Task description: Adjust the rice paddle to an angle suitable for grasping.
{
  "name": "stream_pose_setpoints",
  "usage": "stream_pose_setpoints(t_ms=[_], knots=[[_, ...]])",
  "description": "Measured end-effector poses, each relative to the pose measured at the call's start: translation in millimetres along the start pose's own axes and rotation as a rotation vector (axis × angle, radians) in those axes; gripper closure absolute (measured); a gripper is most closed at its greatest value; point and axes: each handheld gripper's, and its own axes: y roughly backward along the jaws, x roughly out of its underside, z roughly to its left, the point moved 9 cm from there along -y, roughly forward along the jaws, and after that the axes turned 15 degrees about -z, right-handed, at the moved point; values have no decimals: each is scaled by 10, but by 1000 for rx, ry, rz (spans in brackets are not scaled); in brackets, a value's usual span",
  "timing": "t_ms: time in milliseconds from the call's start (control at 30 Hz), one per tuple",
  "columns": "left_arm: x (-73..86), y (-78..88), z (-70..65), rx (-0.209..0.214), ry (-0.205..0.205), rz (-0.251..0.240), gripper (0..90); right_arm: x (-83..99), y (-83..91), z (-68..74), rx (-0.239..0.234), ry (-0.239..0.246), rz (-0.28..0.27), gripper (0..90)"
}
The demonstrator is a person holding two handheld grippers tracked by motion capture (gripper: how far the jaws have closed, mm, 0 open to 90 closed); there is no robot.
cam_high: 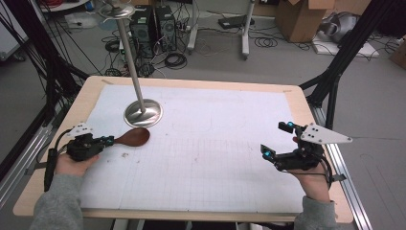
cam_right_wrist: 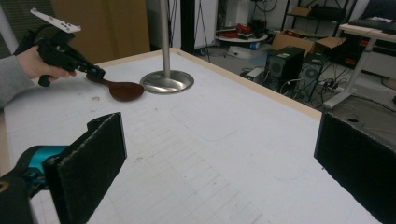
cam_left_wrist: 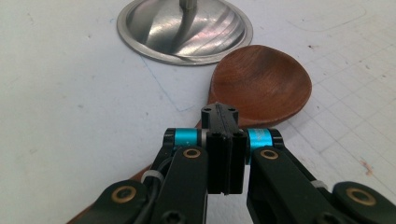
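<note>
Between the closed jaws of the left hand-held gripper [cam_high: 109, 141] sits the handle of a wooden spoon [cam_high: 133, 137]; in the left gripper view the two black pads [cam_left_wrist: 219, 161] meet with hardly any gap and the brown handle runs out beneath them, so this hand-held gripper is clamped on the spoon. Just ahead of its tips lies the spoon's round bowl, hollow side up, resting on the white gridded mat [cam_high: 206, 158] that covers the bench [cam_high: 81, 103]. Beyond the bowl, and very close to its far edge, stands the round steel base [cam_high: 143, 113] of a stand, with a thin metal pole [cam_high: 129, 52] rising from its middle; whether bowl and base touch cannot be told. The left hand [cam_high: 72, 165], in a grey sleeve, wraps the grip from behind, near the bench's left edge.

Well apart from all this, across the mat, the right hand-held gripper [cam_high: 276, 140] is held above the bench near its right edge. Its jaws stand wide apart with nothing between them: in the right gripper view the two dark pads [cam_right_wrist: 91, 172] frame bare mat. Far ahead of those pads, the left hand-held gripper, spoon and steel base show together at the other end of the bench
</note>
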Motion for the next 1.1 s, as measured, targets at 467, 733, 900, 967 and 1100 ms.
stream_pose_setpoints(t_ms=[467,733,900,967,1100], knots=[[-186,-393,-47,43,-24,17,896,6,-25,23,-18,1,1,10],[-289,-549,-91,58,-58,27,896,67,-72,34,-20,-3,23,10],[-319,-677,-84,63,-55,50,896,76,-88,75,-33,1,28,10],[-334,-727,-91,60,-45,38,896,89,-94,91,-37,-3,36,10],[-298,-797,-80,60,-21,49,896,97,-99,96,-43,1,39,10]])
